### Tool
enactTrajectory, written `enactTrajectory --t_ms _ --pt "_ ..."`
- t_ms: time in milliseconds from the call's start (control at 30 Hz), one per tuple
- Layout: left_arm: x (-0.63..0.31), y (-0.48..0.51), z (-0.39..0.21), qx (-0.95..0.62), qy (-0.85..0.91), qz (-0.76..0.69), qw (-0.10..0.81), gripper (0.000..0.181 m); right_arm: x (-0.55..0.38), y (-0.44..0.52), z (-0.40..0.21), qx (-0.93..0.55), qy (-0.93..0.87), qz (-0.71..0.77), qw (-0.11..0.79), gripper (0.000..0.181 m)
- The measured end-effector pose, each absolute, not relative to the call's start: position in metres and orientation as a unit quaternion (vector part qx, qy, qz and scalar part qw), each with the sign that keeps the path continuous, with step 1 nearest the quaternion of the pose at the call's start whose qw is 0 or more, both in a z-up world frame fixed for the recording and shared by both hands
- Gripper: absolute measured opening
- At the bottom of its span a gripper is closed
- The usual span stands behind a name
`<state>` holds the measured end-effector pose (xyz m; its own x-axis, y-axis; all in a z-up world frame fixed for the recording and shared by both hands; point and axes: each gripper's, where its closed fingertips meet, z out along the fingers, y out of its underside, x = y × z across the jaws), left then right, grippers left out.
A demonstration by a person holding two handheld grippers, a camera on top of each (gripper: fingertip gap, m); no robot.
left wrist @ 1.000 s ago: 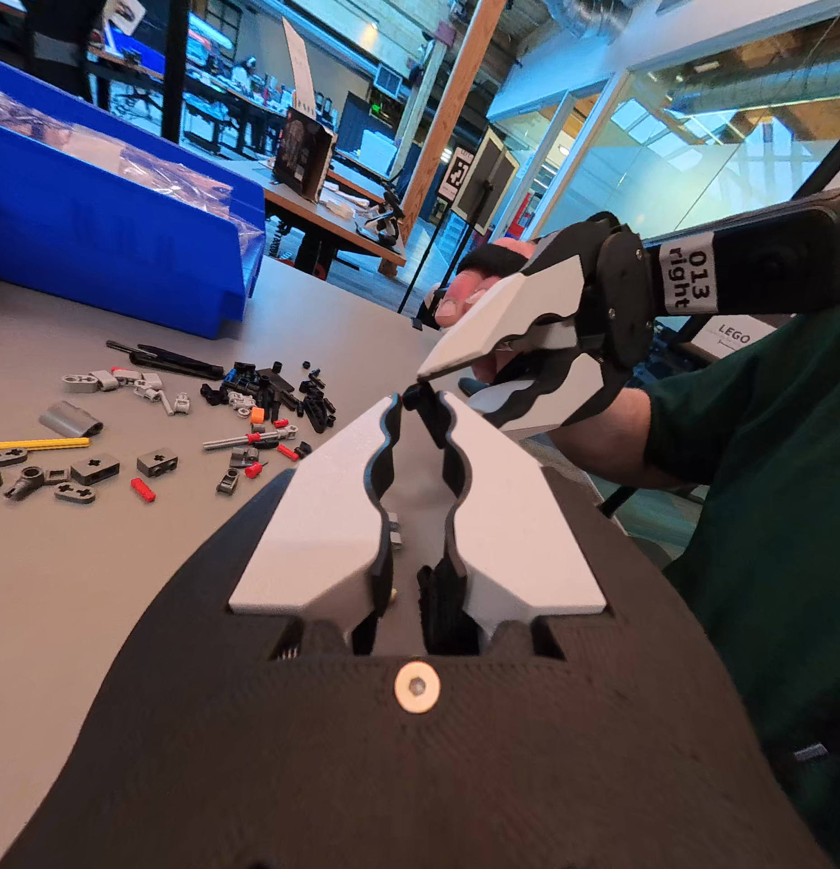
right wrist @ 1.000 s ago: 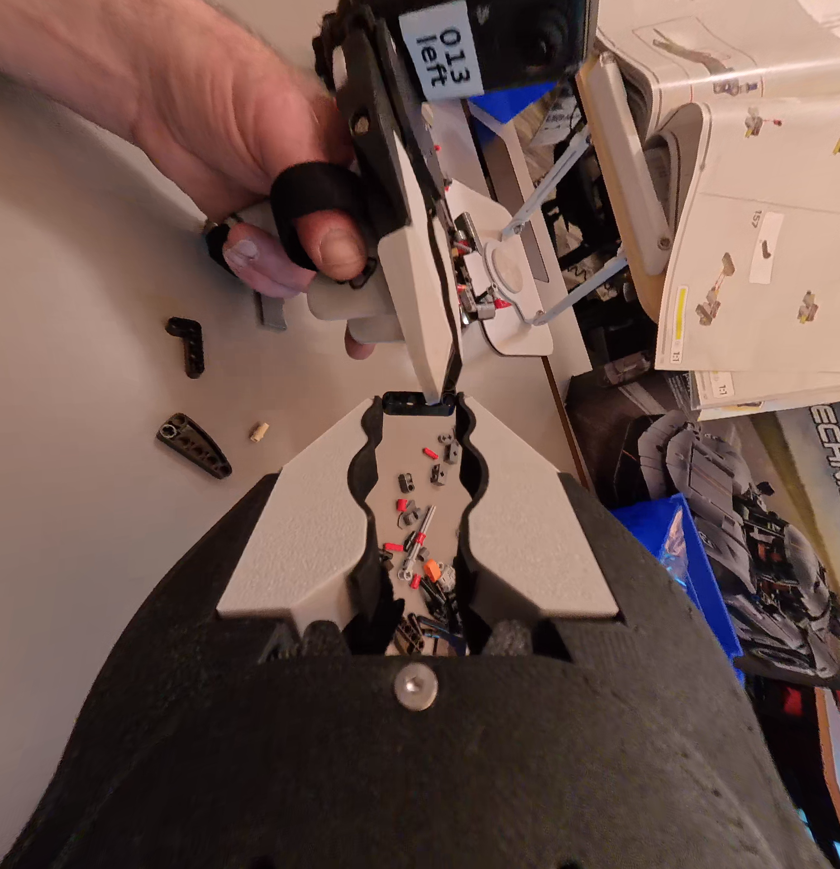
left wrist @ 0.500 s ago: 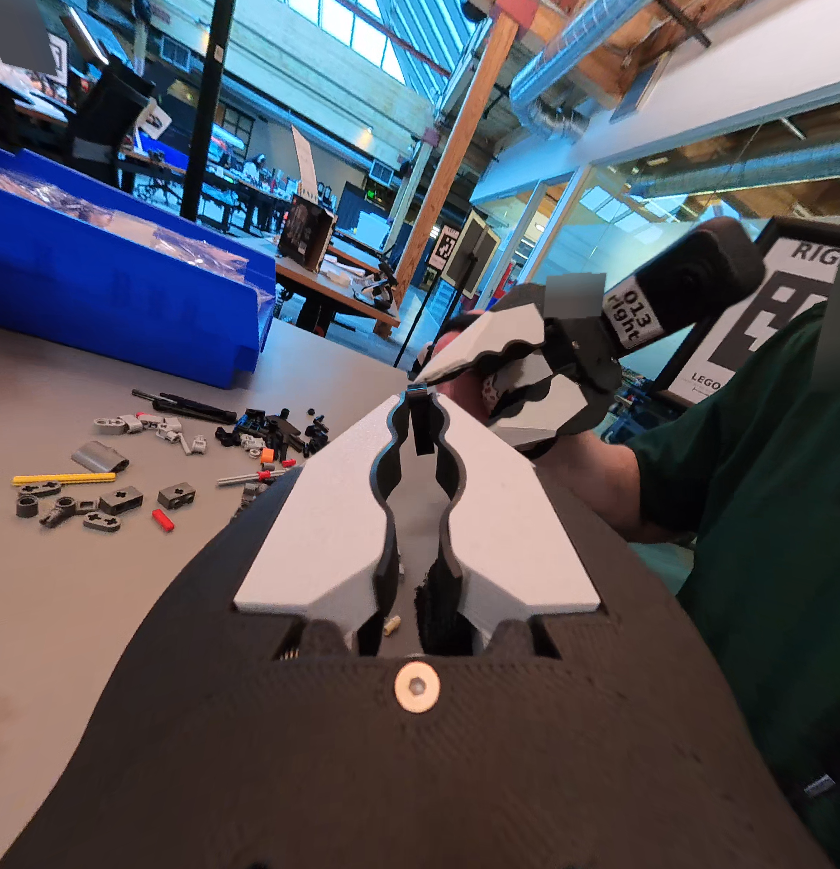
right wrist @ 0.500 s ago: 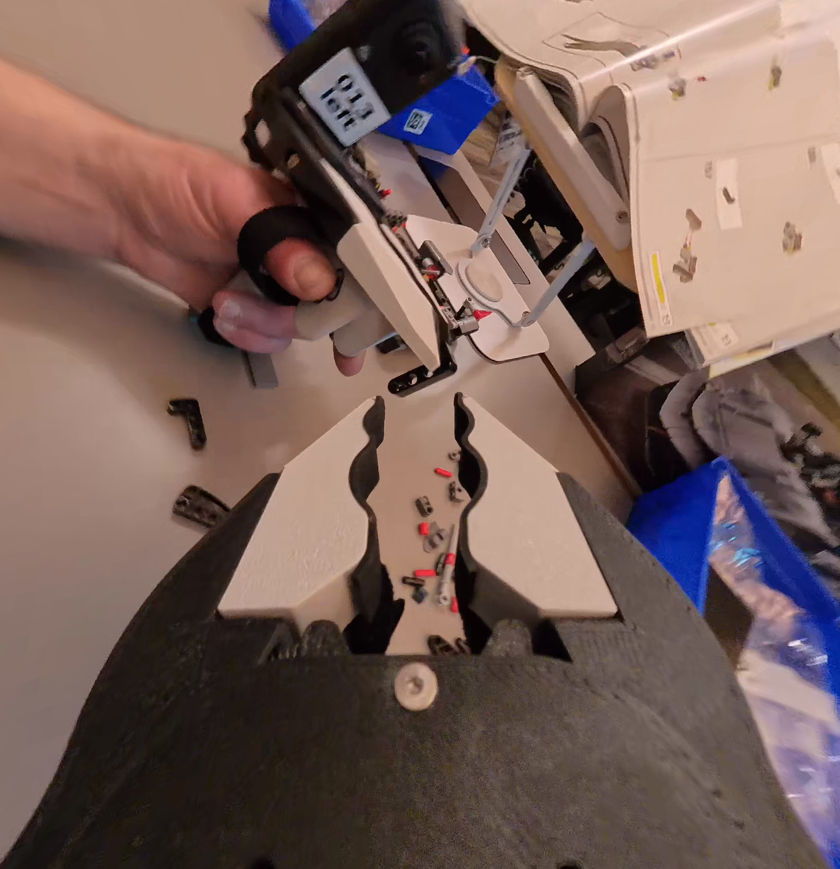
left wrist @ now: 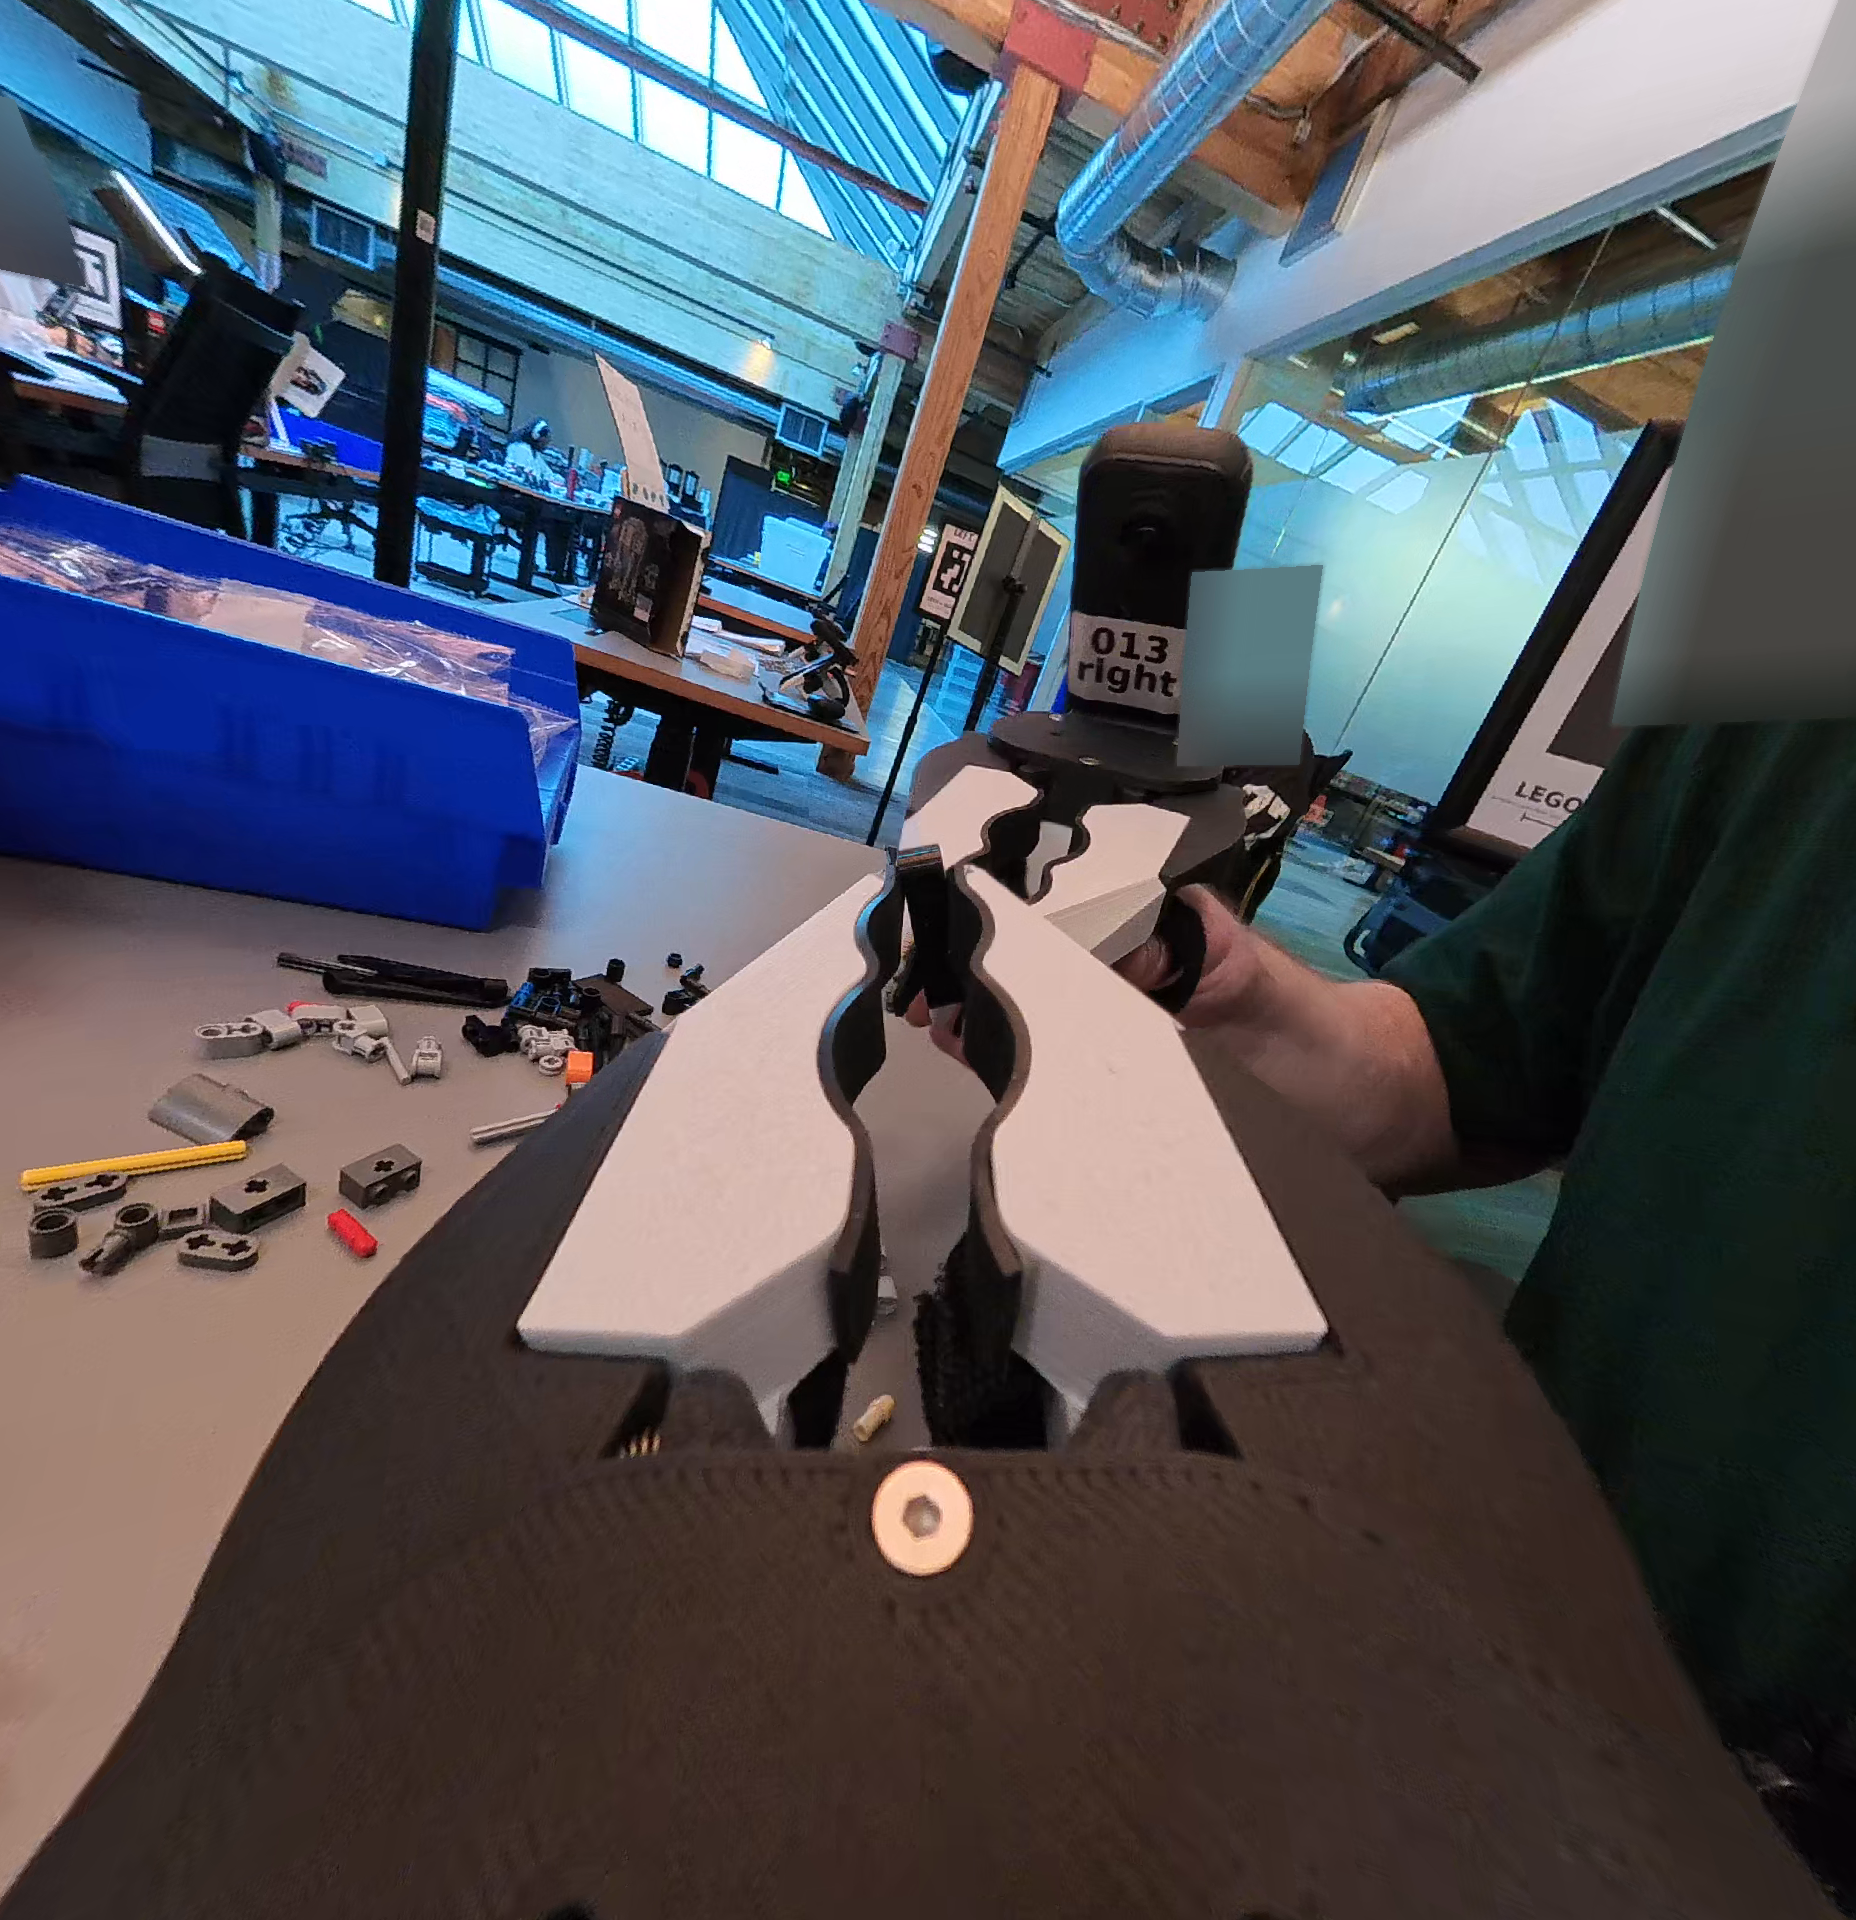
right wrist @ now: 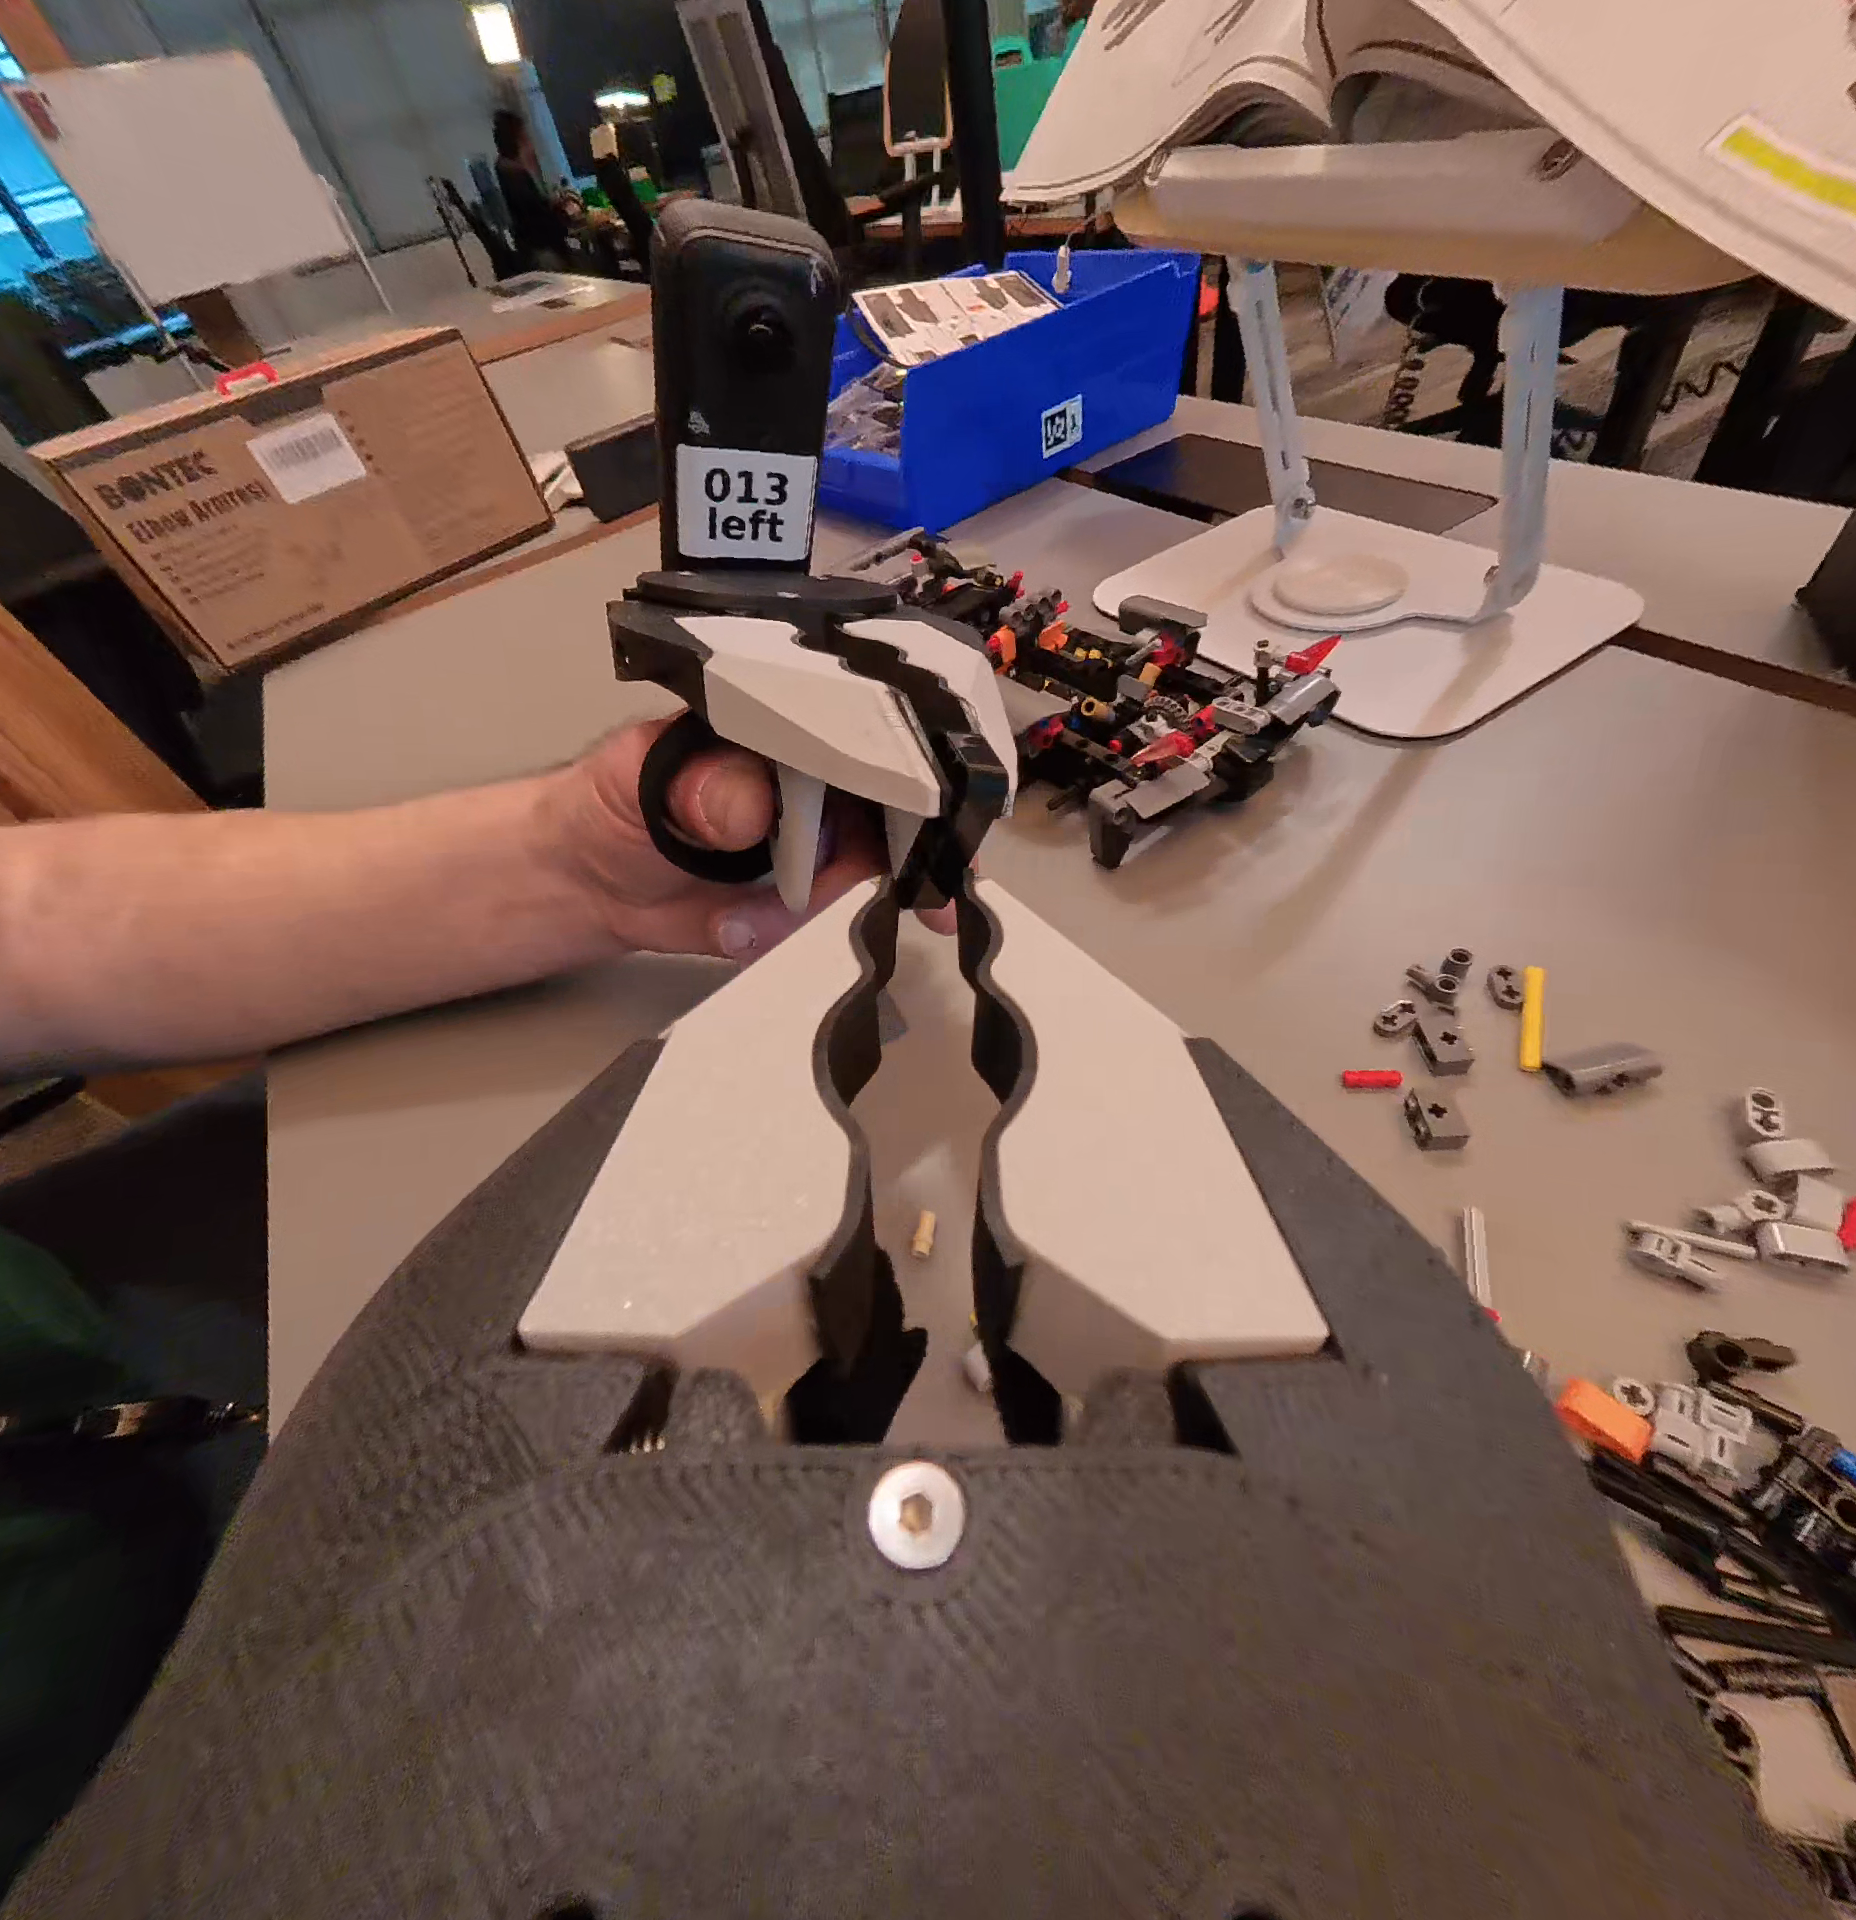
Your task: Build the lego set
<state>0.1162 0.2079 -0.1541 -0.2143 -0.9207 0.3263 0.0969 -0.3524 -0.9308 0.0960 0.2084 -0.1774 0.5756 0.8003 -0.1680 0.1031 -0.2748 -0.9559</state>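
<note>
My left gripper (left wrist: 924,904) is shut on a short black lego beam (left wrist: 929,930) that stands upright between its tips. In the right wrist view the same left gripper (right wrist: 955,790) holds the beam (right wrist: 945,831) hanging down. My right gripper (right wrist: 922,891) faces it, with its tips closed narrowly on the beam's lower end. It also shows in the left wrist view (left wrist: 1038,852), just behind the beam. Both are held above the grey table (right wrist: 1319,883). The partly built lego car (right wrist: 1121,707) stands behind the left gripper.
Loose grey, red and yellow lego parts (left wrist: 228,1195) lie on the table and show at the right too (right wrist: 1475,1039). A tan pin (right wrist: 922,1234) lies below the grippers. A blue bin (left wrist: 259,748), a white book stand (right wrist: 1371,613) and a cardboard box (right wrist: 280,488) stand farther back. Both grippers' tips are close together, under 4 cm apart. Left tips and right tips are each some 25 cm from the partly built lego car (right wrist: 1121,707).
Both grippers turned upright to face each other above the table. My right gripper, open and apart from the beam half a second ago, has narrowed onto its end. The left kept its hold.
</note>
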Motion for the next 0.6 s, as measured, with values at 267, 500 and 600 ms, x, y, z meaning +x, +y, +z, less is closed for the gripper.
enactTrajectory --t_ms 267,500,600 --pt "0.12 0.212 -0.164 -0.511 0.425 -0.64 0.386 0.013 0.117 0.207 -0.179 -0.737 -0.323 0.307 0.508 0.008" --pt "0.129 0.209 -0.188 -0.543 0.492 -0.559 0.388 0.014 0.167 0.196 -0.208 -0.794 -0.34 0.228 0.449 0.008" --pt "0.134 0.203 -0.209 -0.562 0.548 -0.495 0.373 0.015 0.191 0.186 -0.241 -0.829 -0.363 0.169 0.39 0.008"
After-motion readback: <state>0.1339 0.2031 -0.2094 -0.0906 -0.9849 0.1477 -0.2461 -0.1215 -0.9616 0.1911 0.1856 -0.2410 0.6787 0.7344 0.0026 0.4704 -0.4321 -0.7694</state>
